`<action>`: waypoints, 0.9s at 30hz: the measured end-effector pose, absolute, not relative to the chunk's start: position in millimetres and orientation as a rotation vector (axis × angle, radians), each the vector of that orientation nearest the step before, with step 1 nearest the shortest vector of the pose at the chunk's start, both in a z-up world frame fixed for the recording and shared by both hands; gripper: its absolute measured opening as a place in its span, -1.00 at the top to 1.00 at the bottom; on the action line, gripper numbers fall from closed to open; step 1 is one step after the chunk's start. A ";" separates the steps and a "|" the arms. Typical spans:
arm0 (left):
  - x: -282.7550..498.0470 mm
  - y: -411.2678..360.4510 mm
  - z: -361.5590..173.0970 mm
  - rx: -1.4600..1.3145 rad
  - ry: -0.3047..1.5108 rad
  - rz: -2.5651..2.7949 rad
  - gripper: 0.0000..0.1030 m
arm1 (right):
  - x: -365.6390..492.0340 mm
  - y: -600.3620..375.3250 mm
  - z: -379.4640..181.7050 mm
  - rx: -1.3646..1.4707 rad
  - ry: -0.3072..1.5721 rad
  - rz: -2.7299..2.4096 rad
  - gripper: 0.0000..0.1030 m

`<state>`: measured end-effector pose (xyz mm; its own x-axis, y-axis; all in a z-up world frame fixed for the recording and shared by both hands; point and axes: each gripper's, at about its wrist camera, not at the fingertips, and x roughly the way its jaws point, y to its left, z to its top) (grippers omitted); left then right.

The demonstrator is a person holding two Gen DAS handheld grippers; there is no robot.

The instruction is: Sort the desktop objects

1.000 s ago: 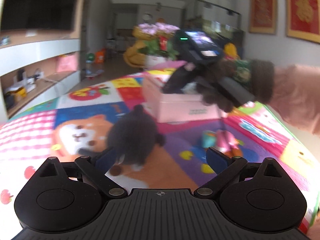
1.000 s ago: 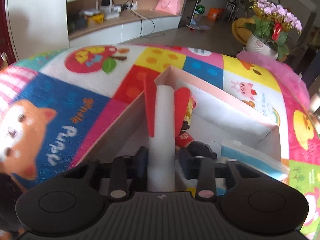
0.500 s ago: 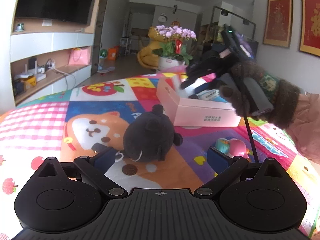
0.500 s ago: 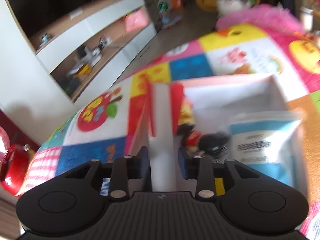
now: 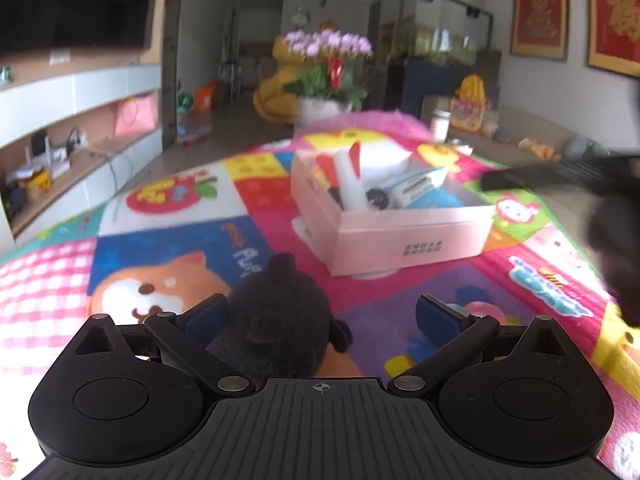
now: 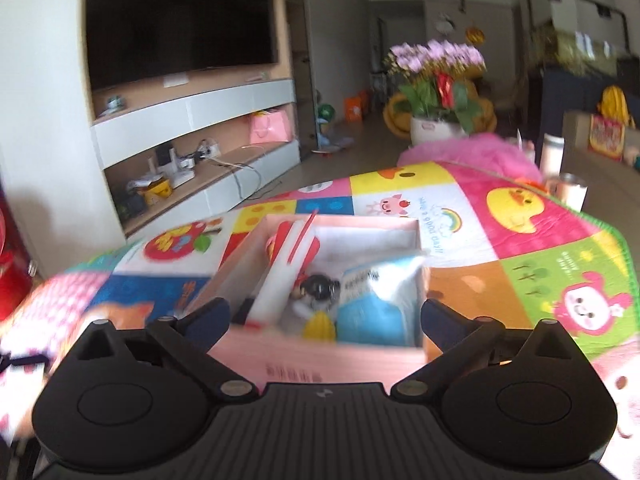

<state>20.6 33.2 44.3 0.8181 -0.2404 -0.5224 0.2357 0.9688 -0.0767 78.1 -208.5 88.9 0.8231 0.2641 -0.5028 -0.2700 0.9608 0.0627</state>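
We record a pink box on the patchwork play mat, at about 1 o'clock from the left gripper and directly at 12 o'clock from the right gripper. Inside it a white foam rocket with red fins lies along the box's left wall, its long axis running from near to far with the finned end at the far side and tipped upward. Beside it, toward 3 o'clock, we note a small black-headed figure, a blue-and-white packet and a yellow piece. We hold both grippers spread wide, gripping nothing. A black plush toy sits between the left gripper's fingers, close against the left one; whether it touches is unclear. A pink-and-teal toy lies just past the right finger.
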 end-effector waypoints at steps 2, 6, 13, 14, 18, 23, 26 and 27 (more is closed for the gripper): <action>24.5 30.1 41.6 0.007 0.554 -0.236 -0.99 | 57.7 -212.4 87.8 -0.068 0.517 0.293 -0.99; 14.2 18.1 40.7 0.020 0.545 -0.307 -0.99 | 27.5 -224.3 87.2 -0.117 0.490 0.312 -1.00; -26.7 -31.0 27.6 0.195 0.542 -0.522 -1.00 | 24.4 -212.9 91.3 -0.045 0.516 0.417 -1.00; -28.2 -34.3 24.9 0.195 0.545 -0.534 -1.00 | 27.7 -204.9 91.3 -0.044 0.526 0.438 -1.00; -29.5 -42.8 18.9 0.159 0.551 -0.566 -1.00 | 50.7 -159.2 90.6 -0.085 0.558 0.509 -1.00; -33.3 -39.3 14.8 0.145 0.578 -0.579 -1.00 | 81.2 -98.3 73.7 -0.210 0.623 0.554 -0.99; -43.2 -25.7 17.9 0.127 0.595 -0.540 -1.00 | 89.7 -87.0 61.1 -0.268 0.661 0.549 -0.99; -47.0 -19.2 18.8 0.111 0.597 -0.522 -1.00 | 87.1 -90.3 58.8 -0.273 0.652 0.550 -0.99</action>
<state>-47.0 -19.2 18.8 0.7018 -0.4367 -0.5628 0.4993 0.8651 -0.0487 87.1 -90.3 58.8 0.6603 0.3959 -0.6382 -0.5624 0.8238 -0.0709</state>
